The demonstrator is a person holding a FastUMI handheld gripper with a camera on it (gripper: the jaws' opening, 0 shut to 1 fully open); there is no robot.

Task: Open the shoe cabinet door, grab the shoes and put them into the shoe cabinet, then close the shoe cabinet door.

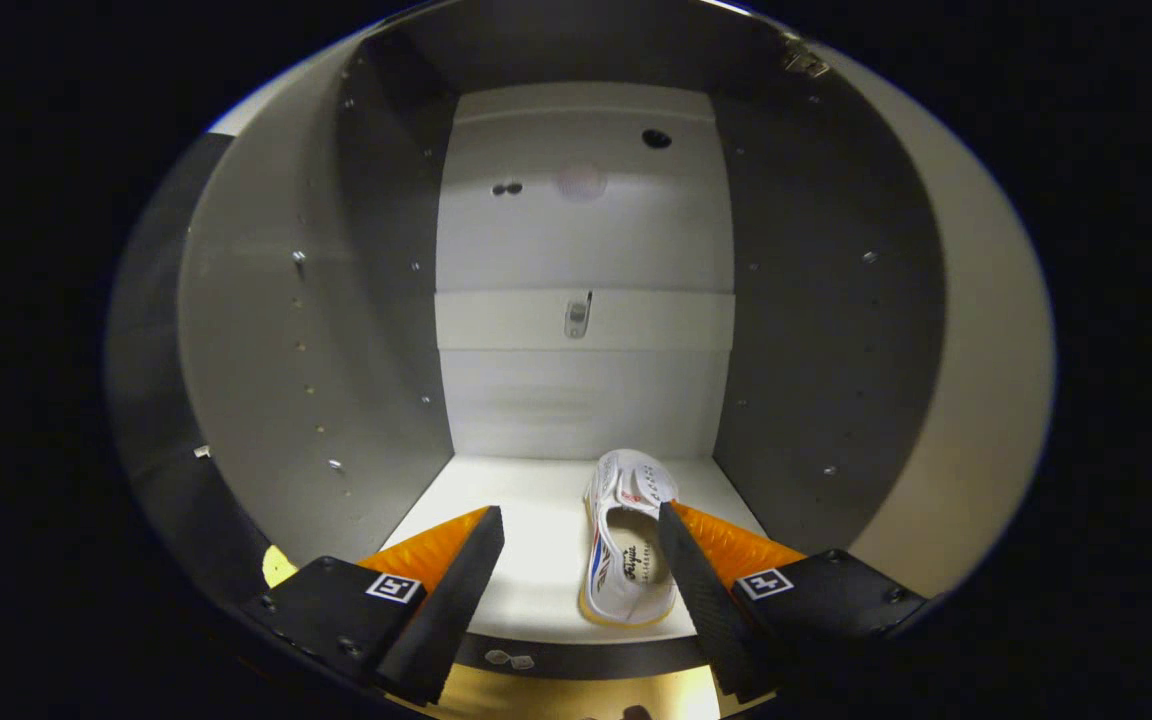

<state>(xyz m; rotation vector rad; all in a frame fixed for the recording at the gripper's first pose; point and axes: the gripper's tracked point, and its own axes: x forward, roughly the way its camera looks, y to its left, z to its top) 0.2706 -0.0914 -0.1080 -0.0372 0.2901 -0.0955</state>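
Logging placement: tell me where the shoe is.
The shoe lies on the cabinet floor, between the open jaws, beside the right one, toe toward the back wall.

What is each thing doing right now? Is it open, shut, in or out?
Shoe cabinet: open, inside in view.
Shoe: lying flat on the cabinet's floor, toe toward the back wall.
Gripper: fingers spread open, holding nothing; the shoe lies between them, close beside the right finger.

Tool level, pointing fwd. Fingers spread wide apart, nothing pressed btwn them. Both fingers sit at approx same height.
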